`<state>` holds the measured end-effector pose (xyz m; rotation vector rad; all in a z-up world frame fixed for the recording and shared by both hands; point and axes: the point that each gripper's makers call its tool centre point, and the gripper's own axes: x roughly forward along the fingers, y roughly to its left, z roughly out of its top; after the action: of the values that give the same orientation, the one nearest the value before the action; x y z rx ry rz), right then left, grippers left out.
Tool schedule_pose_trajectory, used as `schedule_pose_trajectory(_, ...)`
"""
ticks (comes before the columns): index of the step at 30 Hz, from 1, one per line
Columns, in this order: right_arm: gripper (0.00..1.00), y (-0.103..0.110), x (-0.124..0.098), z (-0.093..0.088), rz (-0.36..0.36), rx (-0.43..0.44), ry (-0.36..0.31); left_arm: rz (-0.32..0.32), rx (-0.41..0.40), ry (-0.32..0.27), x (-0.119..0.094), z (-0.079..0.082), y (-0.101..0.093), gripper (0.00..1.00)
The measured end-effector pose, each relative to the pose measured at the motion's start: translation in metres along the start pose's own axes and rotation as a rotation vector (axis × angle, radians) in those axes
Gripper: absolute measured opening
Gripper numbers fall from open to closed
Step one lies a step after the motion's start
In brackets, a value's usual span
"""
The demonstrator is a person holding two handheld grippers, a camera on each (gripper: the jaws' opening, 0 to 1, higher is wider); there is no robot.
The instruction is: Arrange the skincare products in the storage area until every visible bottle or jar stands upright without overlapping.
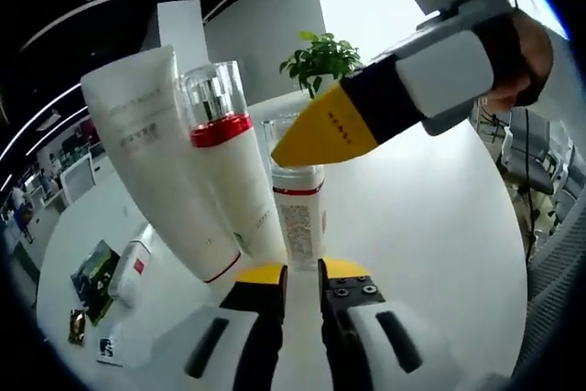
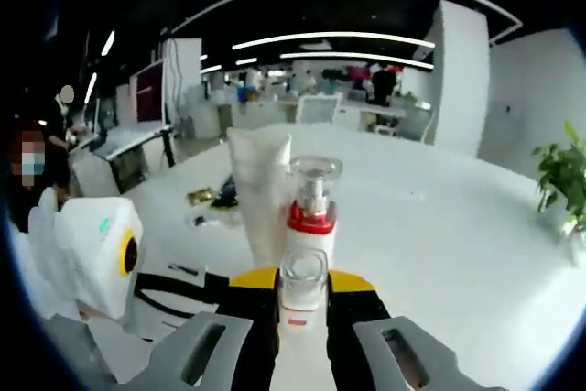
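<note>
White tabletop carried the whole cluster of skincare items when I looked. Largest was the white tube, long axis near vertical in the left gripper view, its wide crimped end up and its narrow end down on the table. Touching its side stood the pump bottle, upright, red collar and clear cap pointing up. Just beside that stood the small clear-capped bottle, also upright, label facing me.

My right gripper had its jaws closed in on that small bottle, gripping it at both sides; in the left gripper view its yellow tip came in from the right across the bottle's cap. My left gripper had its jaws nearly together just in front of the bottle's base; I could not tell whether they touched it. A small white container lay on its side, well apart to the left, near some dark packets.
</note>
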<state>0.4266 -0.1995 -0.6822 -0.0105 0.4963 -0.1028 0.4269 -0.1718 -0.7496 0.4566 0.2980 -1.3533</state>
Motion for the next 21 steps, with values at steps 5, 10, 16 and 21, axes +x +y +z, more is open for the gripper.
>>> schedule_pose_trajectory(5,0.1,-0.0006,0.004,0.0001,-0.006,-0.008,0.0,-0.012,-0.004,-0.007,0.0046,0.0033,-0.0045,0.15)
schedule_pose_trajectory(10,0.11,0.0022,0.0052,-0.001,-0.001,-0.033,-0.008,-0.008,-0.001,-0.005,0.0075,0.0028,-0.0035,0.15)
schedule_pose_trajectory(16,0.12,0.0043,0.0038,-0.0008,0.005,-0.062,-0.014,-0.003,0.004,0.003,0.0076,0.0003,-0.0018,0.16)
schedule_pose_trajectory(21,0.18,0.0088,0.0042,-0.0039,0.02,-0.066,-0.008,0.006,0.003,0.006,0.0073,0.0001,0.0024,0.15)
